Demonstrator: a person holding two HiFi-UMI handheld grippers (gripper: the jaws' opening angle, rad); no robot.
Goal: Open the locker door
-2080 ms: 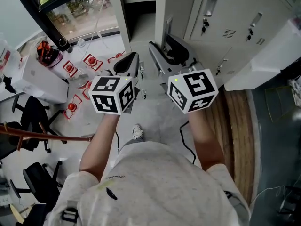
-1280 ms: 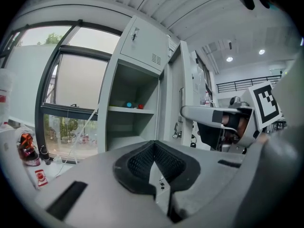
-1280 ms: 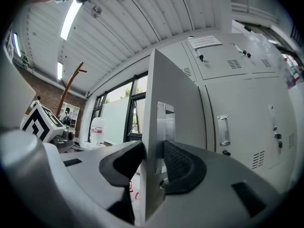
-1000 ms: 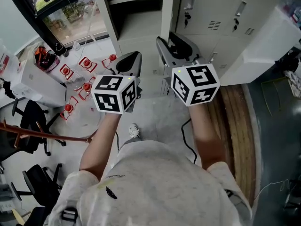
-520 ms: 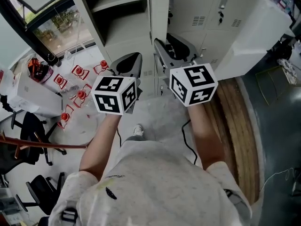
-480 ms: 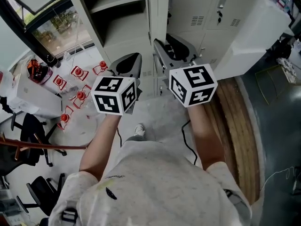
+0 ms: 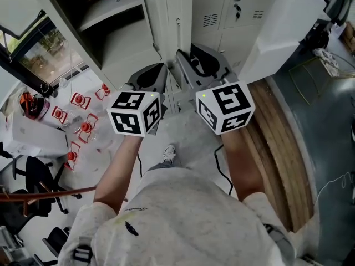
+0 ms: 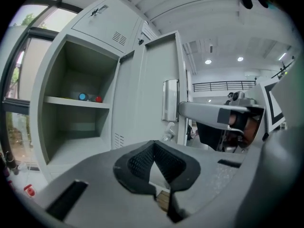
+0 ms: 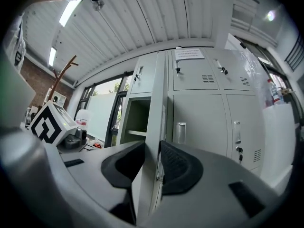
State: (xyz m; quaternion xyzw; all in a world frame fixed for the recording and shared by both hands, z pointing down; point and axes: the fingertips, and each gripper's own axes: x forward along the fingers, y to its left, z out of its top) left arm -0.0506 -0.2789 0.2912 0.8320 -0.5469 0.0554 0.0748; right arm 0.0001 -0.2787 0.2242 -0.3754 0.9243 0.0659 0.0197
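Observation:
The grey locker door (image 7: 178, 36) stands ajar, edge-on to me, beside its open compartment (image 7: 113, 29). In the right gripper view the door's edge (image 9: 159, 103) runs straight up between the jaws of my right gripper (image 9: 153, 163). The jaws are closing, and both pads sit against the door's two faces. In the head view the right gripper (image 7: 194, 65) reaches the door low down. My left gripper (image 7: 150, 77) hangs to the left of it. Its pads (image 8: 142, 158) meet at the tips with nothing between them, and it faces the door's inner side and handle plate (image 8: 170, 100).
Closed lockers (image 7: 227, 10) continue to the right, with a white cabinet (image 7: 277, 32) in front of them. Red-and-white items (image 7: 83, 127) litter the floor at left, near office chairs (image 7: 33, 176). A shelf in the open compartment carries small blue and red things (image 8: 88, 98).
Both grippers have come closer to the lockers, which now sit lower in the head view. The right gripper's jaws have come onto the door's edge. The left gripper holds its place beside it.

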